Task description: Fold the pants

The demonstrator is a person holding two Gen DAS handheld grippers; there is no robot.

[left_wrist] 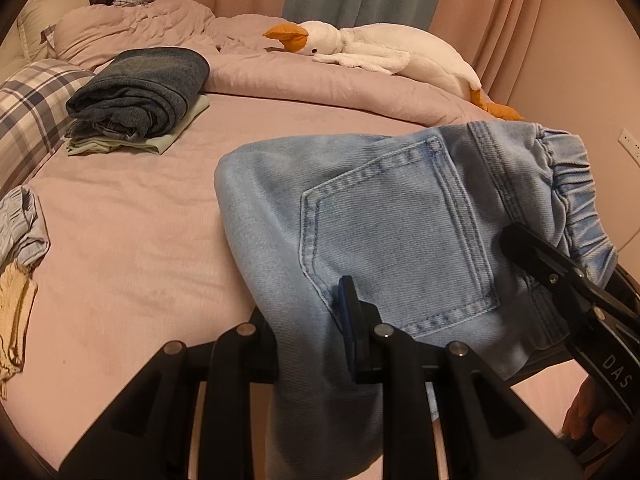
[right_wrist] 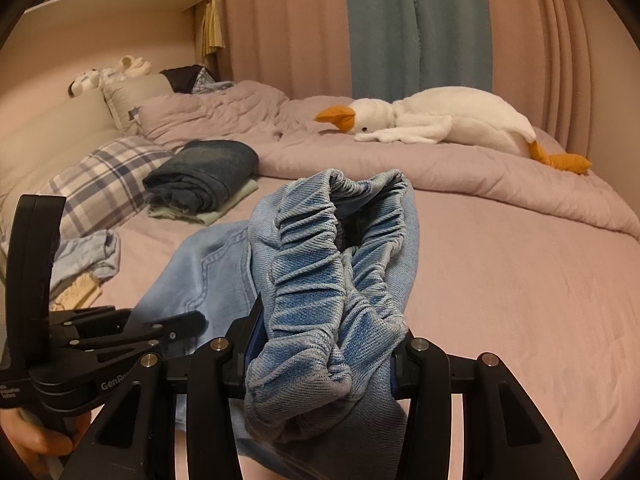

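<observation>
Both clamped on light-blue jeans [left_wrist: 384, 216]: left gripper [left_wrist: 312, 340] on denim, right gripper [right_wrist: 320, 356] on waistband (elasticated), above pink bed [left_wrist: 132, 220].

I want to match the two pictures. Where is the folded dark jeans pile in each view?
Left wrist view: the dark jeans lie upper left, on a pale green cloth beside the plaid pillow.
Right wrist view: the dark jeans lie left of centre, above the light jeans.
Shared landmark: the goose toy.
</observation>
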